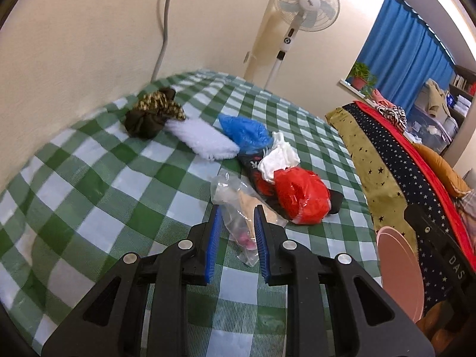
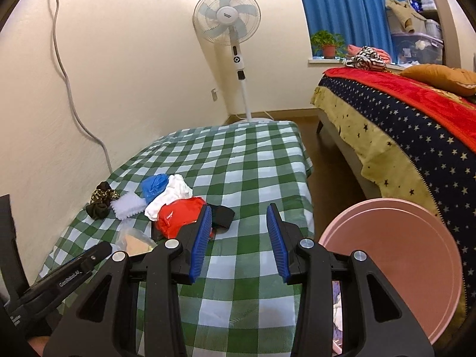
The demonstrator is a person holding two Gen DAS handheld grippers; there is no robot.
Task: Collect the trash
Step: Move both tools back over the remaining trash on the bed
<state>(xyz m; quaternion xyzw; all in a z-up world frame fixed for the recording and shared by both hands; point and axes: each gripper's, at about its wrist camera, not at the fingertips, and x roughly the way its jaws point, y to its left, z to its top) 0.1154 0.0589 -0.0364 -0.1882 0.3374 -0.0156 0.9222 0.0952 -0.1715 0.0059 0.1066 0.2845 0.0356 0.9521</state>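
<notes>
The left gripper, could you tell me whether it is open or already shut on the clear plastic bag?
Open. The left gripper straddles the clear plastic bag, with gaps visible between the bag and the blue pads.

I see a green-and-white checked cloth [image 2: 244, 160] over the table. On it: red plastic bag [image 1: 300, 197], blue bag [image 1: 245, 132], white crumpled bag [image 1: 278, 156], clear bag [image 1: 238, 205] with beige and pink inside, fluffy white pad [image 1: 202, 138], dark olive cloth with a gold-black print [image 1: 153, 111]. My fingers [image 2: 200, 238] carry blue pads on black frames. Pink bin [image 2: 392, 264] on the right. Bed cover [image 2: 416, 145] navy with pale stars, yellow edge with black stars, red blanket [image 2: 395, 89] on top. Blue curtain [image 2: 345, 0], white fan [image 2: 227, 15], cream wall [image 2: 125, 68].
</notes>
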